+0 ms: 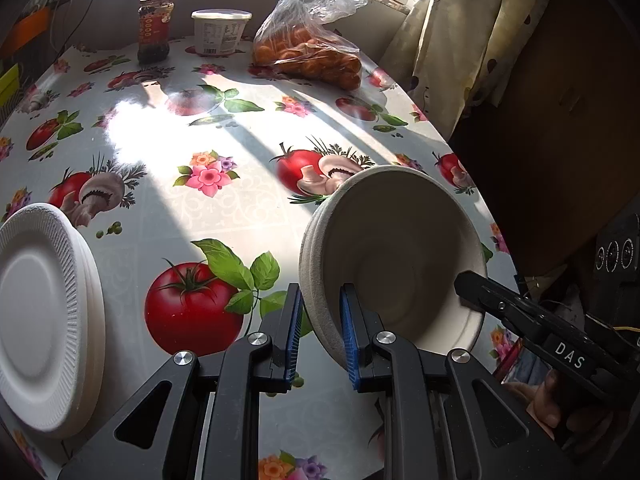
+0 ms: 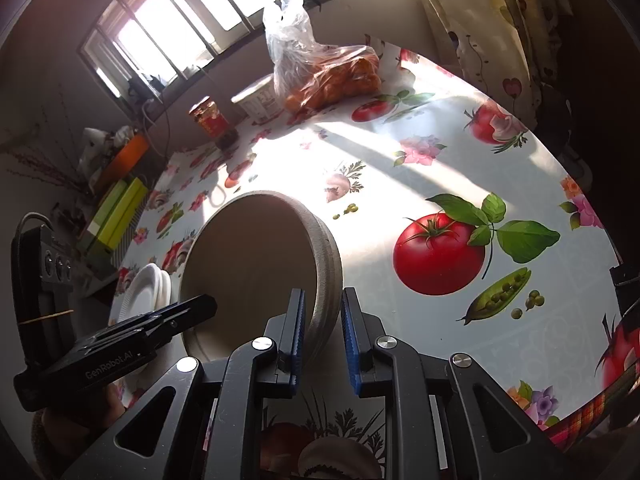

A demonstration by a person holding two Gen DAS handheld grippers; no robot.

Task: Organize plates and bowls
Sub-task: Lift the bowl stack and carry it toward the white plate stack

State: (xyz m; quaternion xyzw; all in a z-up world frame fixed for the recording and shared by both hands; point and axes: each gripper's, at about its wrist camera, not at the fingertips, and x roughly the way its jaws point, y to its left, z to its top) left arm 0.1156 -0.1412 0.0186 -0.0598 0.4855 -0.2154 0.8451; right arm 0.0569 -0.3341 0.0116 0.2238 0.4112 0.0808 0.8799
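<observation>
Both grippers, left gripper [image 1: 320,332] and right gripper [image 2: 323,332], have jaws clamped on the bowl stack [image 1: 394,256] rim, tilted above the counter [image 1: 224,208]. Uneven pull could split or drop it; plates [image 1: 40,312] sit at 9 o'clock.

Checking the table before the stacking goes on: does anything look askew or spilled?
Nothing is spilled. The bowls are tipped up on edge, nested, with the left gripper and right gripper each clamped on the rim at opposite sides. The plates lie stacked nearby.
</observation>
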